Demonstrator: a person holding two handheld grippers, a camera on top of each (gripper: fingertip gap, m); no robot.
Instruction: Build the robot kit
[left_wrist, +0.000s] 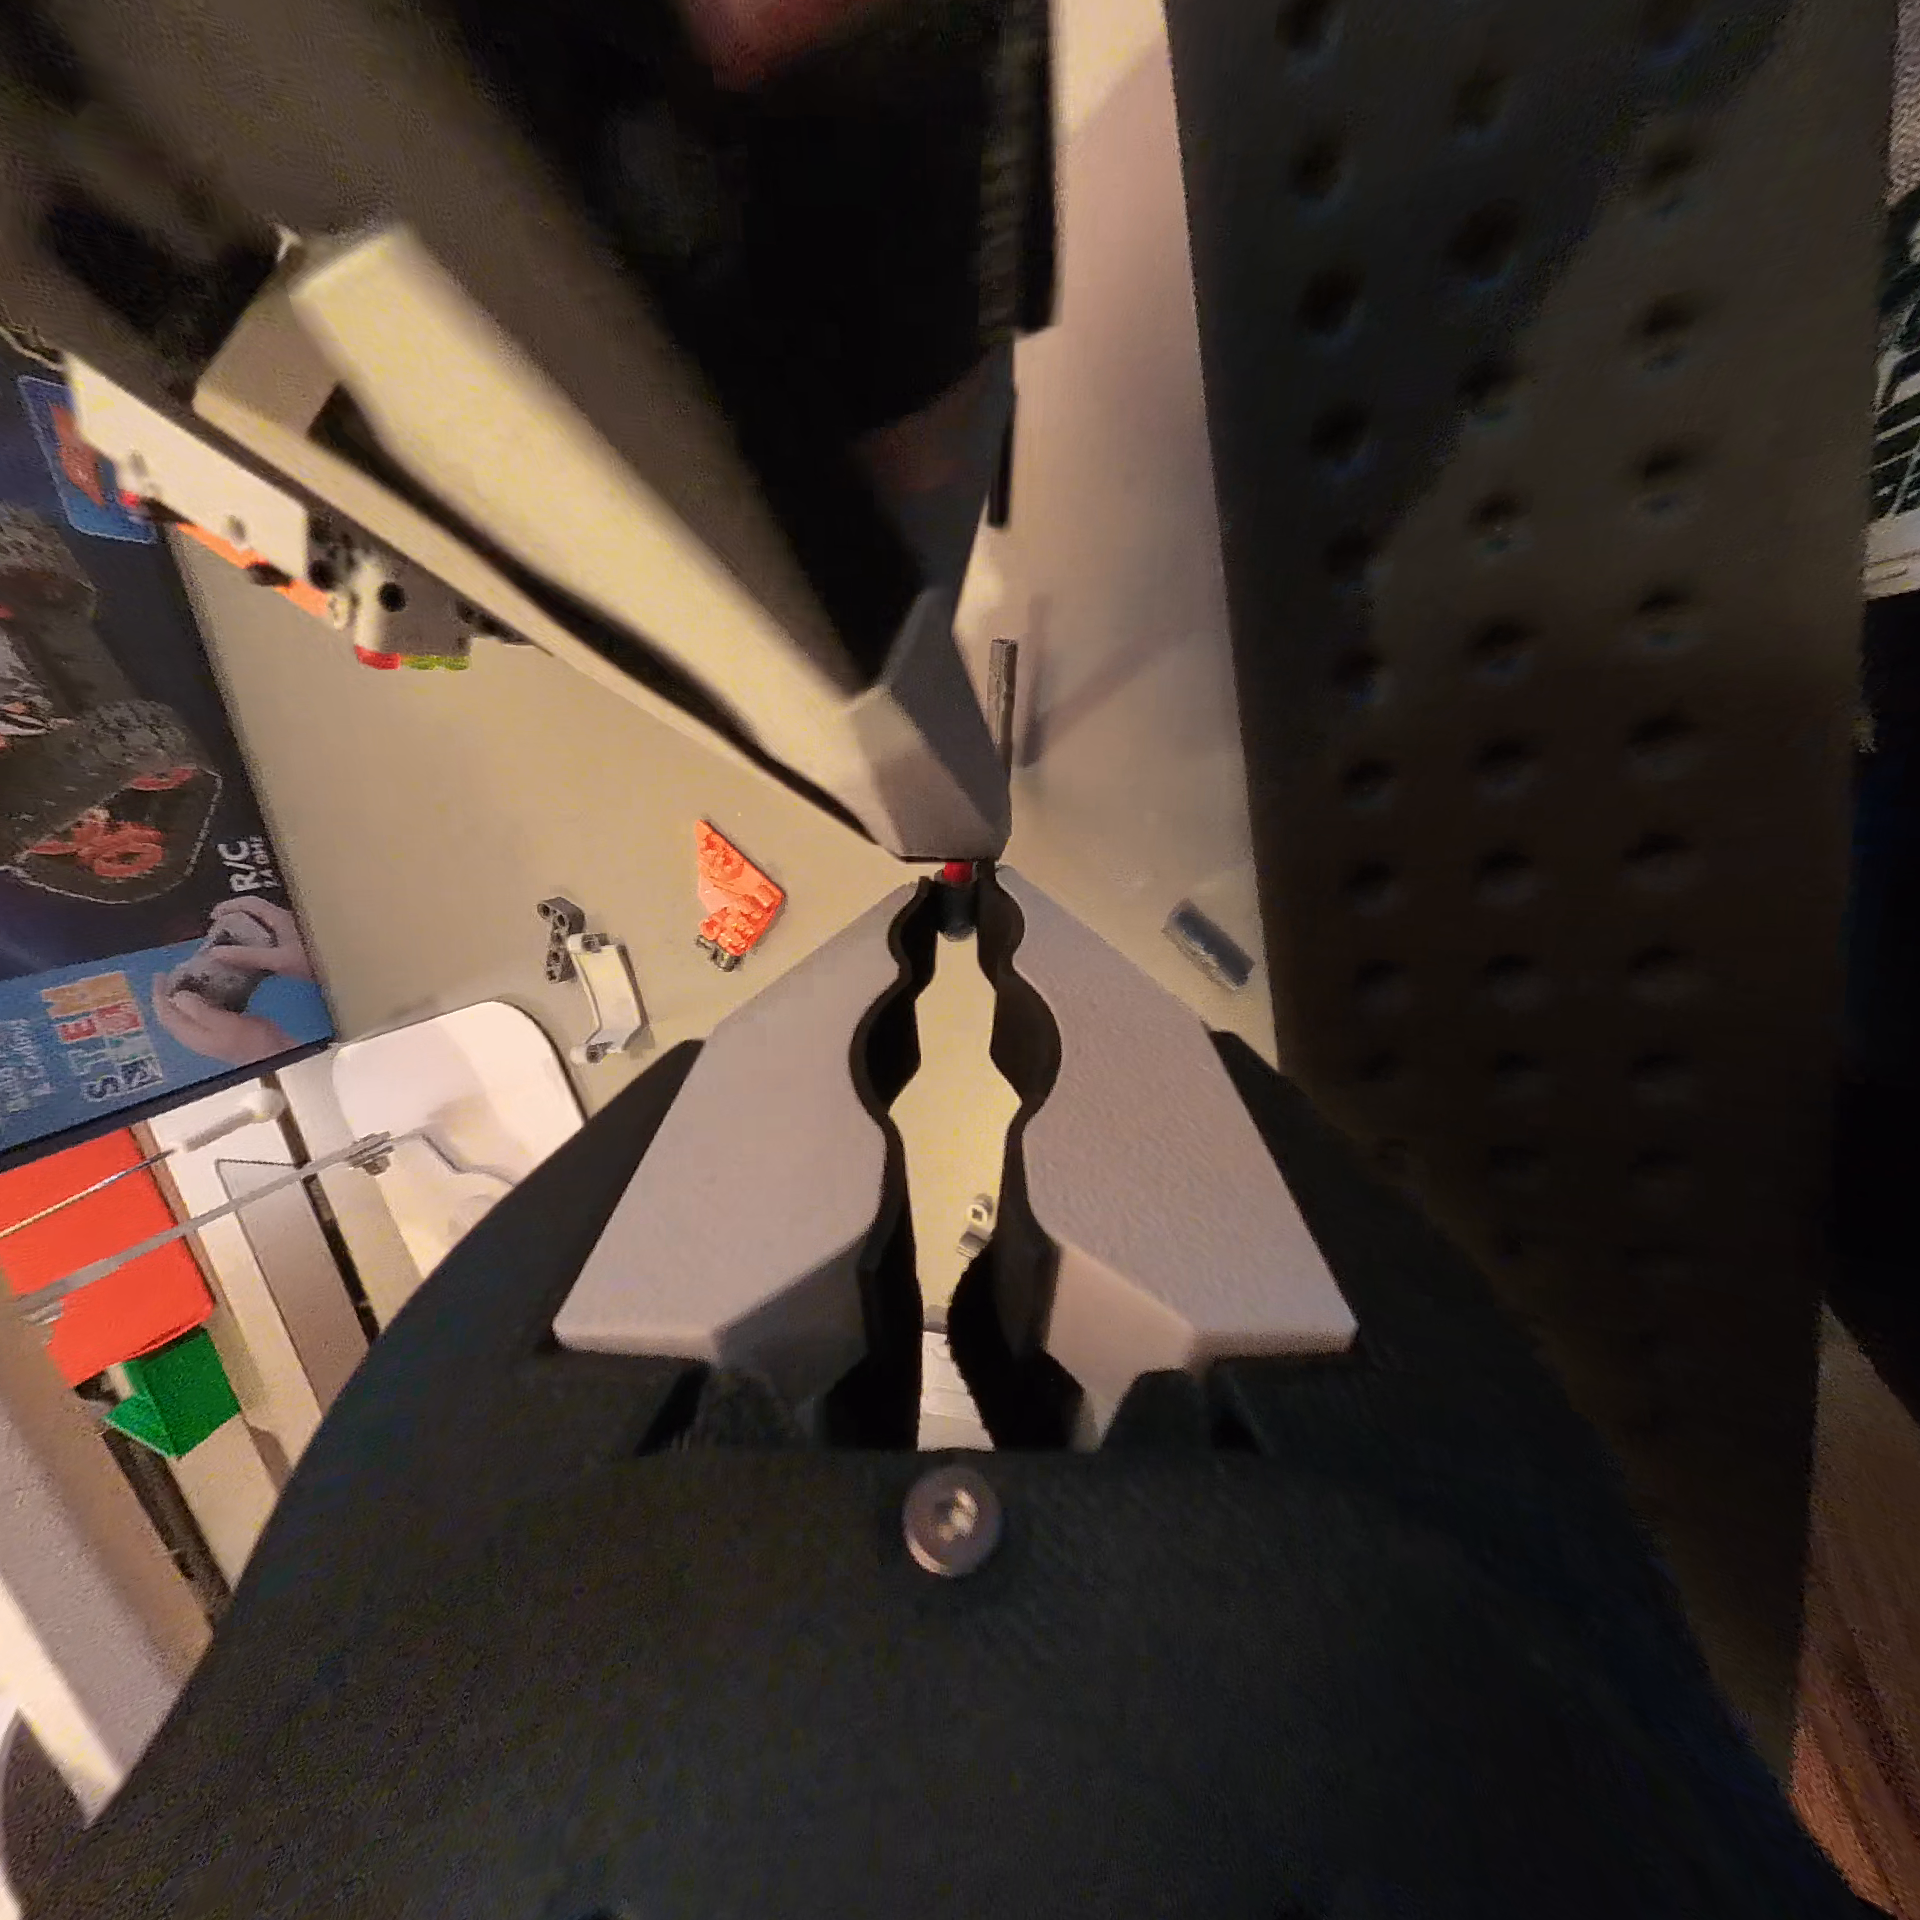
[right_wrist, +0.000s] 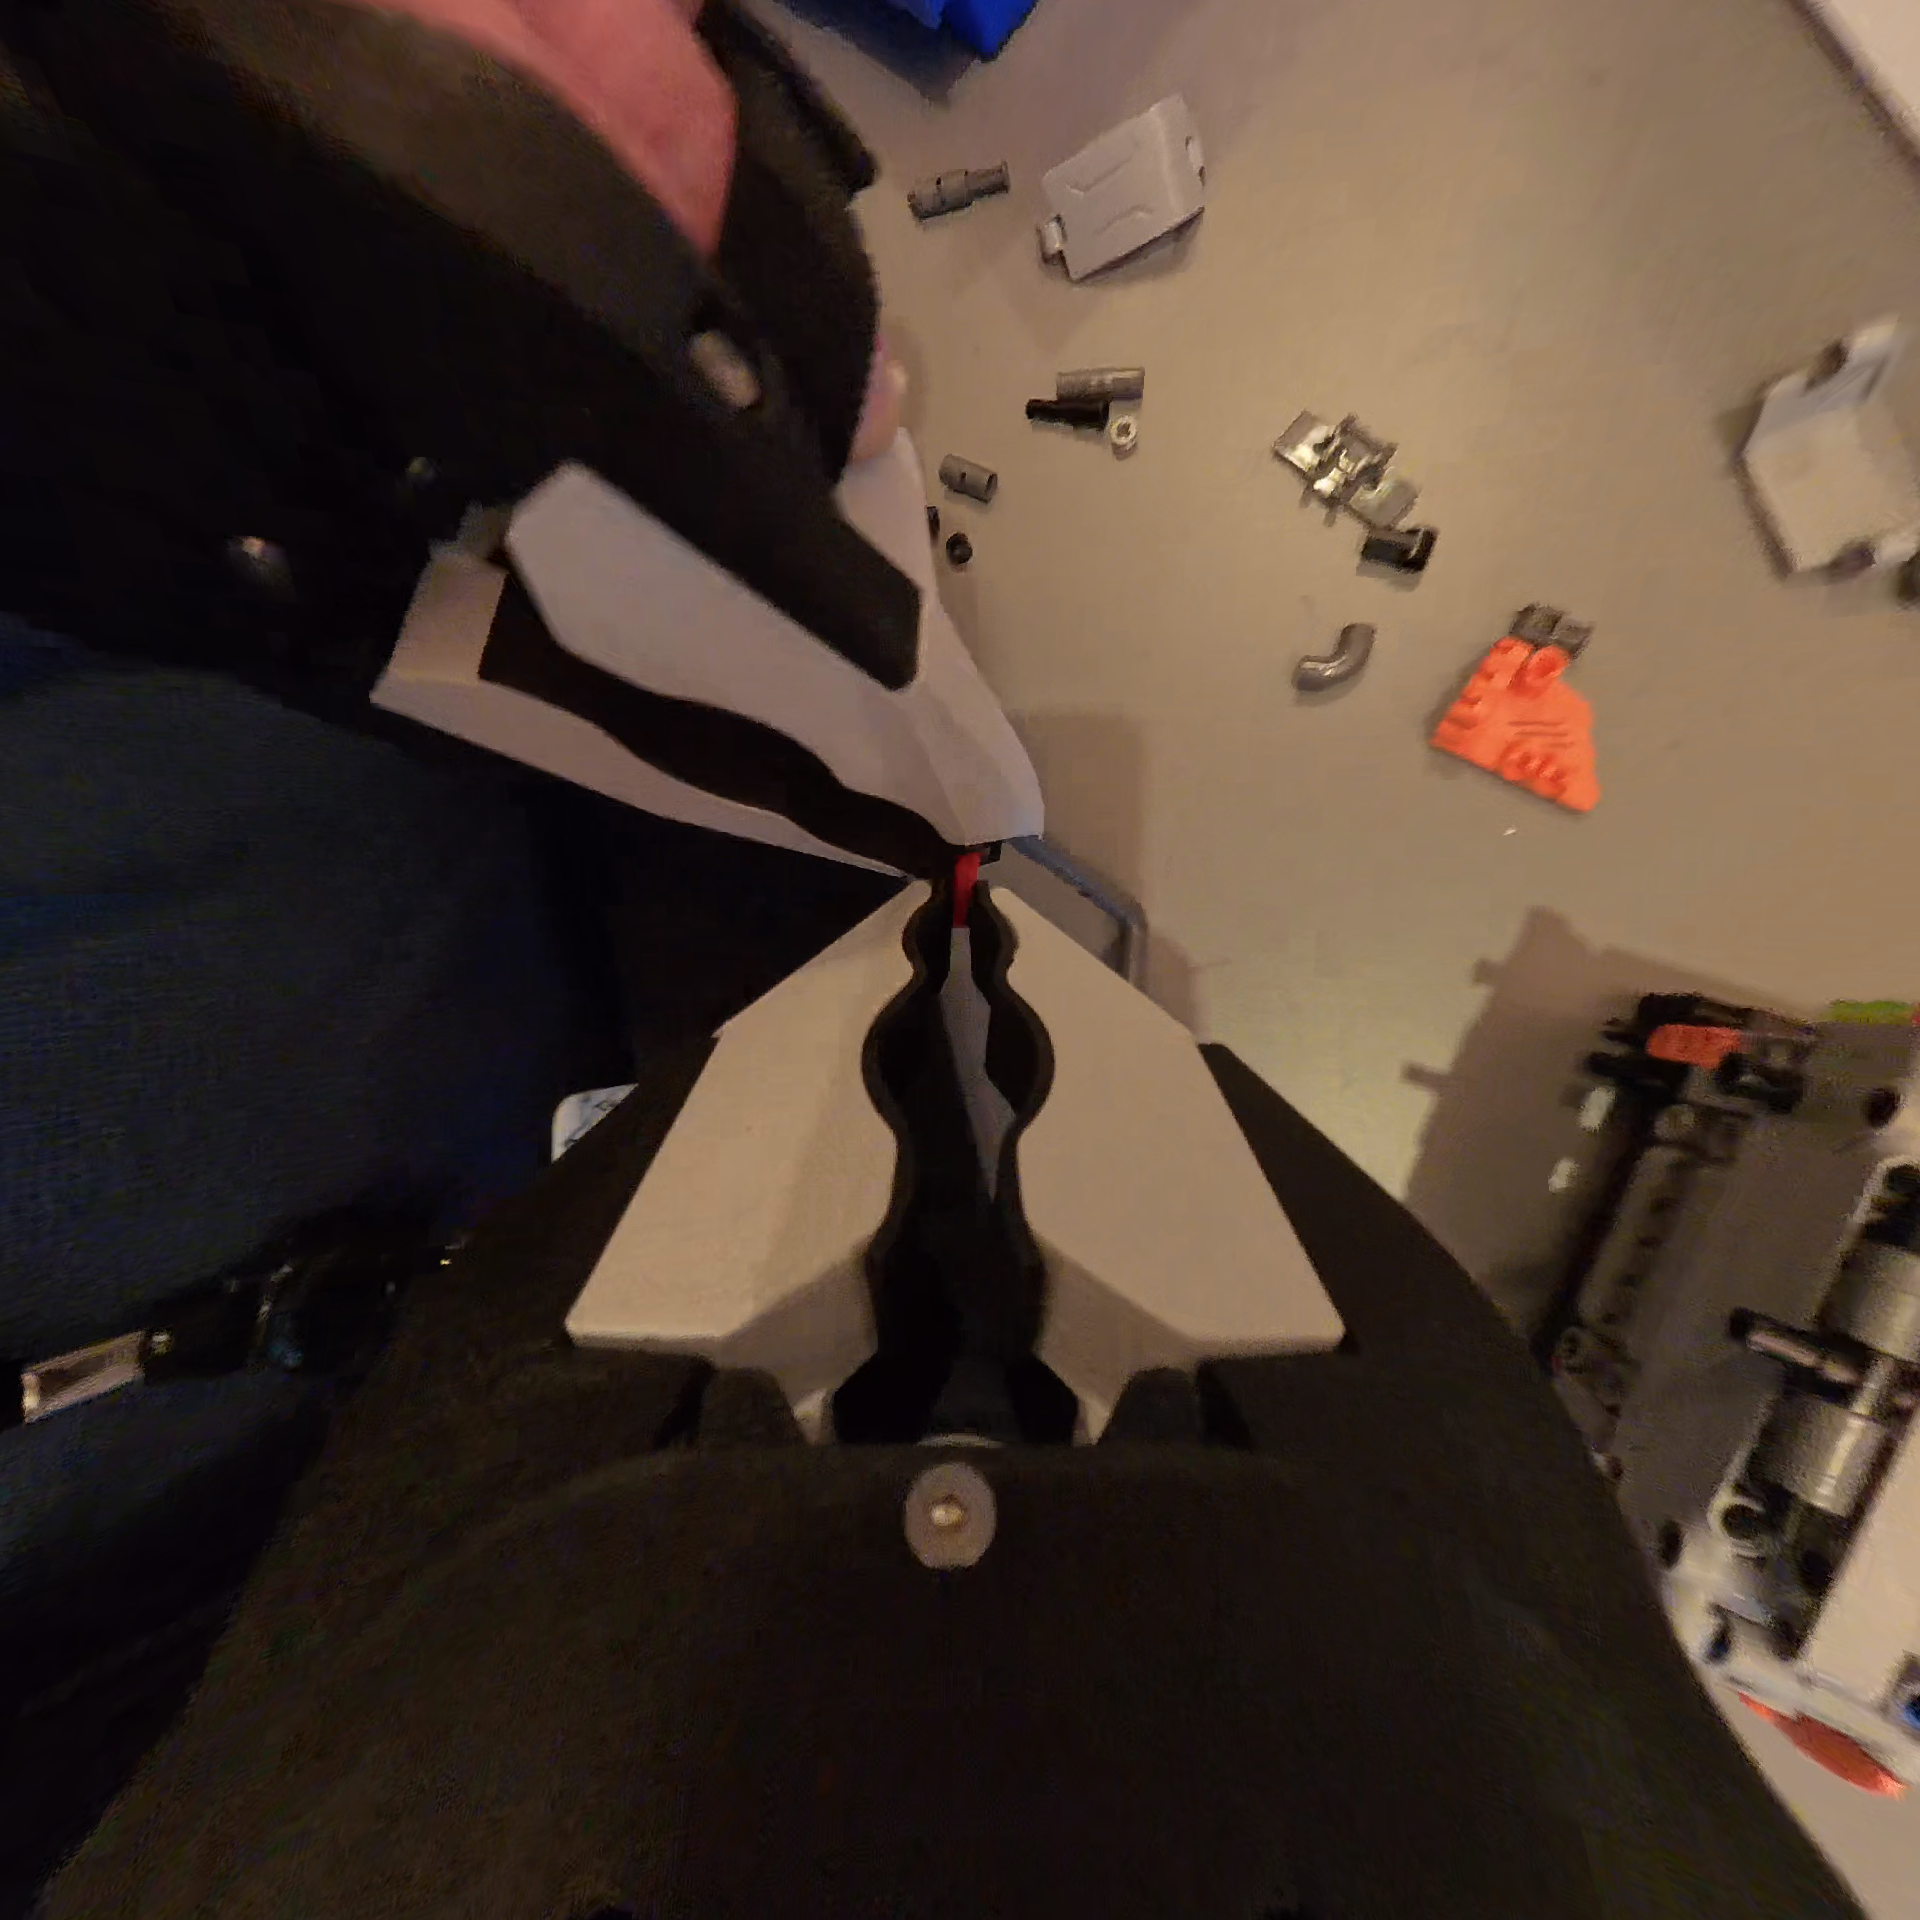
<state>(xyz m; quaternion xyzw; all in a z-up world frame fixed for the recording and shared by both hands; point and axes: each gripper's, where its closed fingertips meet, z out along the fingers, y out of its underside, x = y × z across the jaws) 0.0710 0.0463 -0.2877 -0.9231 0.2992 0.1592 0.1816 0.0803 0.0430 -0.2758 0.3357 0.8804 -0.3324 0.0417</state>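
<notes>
My left gripper is shut on a small black connector with a red pin at its far end. My right gripper is shut on that thin red pin. The two grippers meet tip to tip above the beige table. In the left wrist view the right gripper comes in from the upper left. In the right wrist view the left gripper comes in from the upper left, with a hand behind it. How the pin sits in the connector is hidden by the fingertips.
An orange triangular panel, a grey elbow, grey flat panels and several loose pins lie on the table. A partly built grey model stands at the right. A printed box, a white tray and a dark perforated panel flank the left view. My left and right fingertips are right by each other.
</notes>
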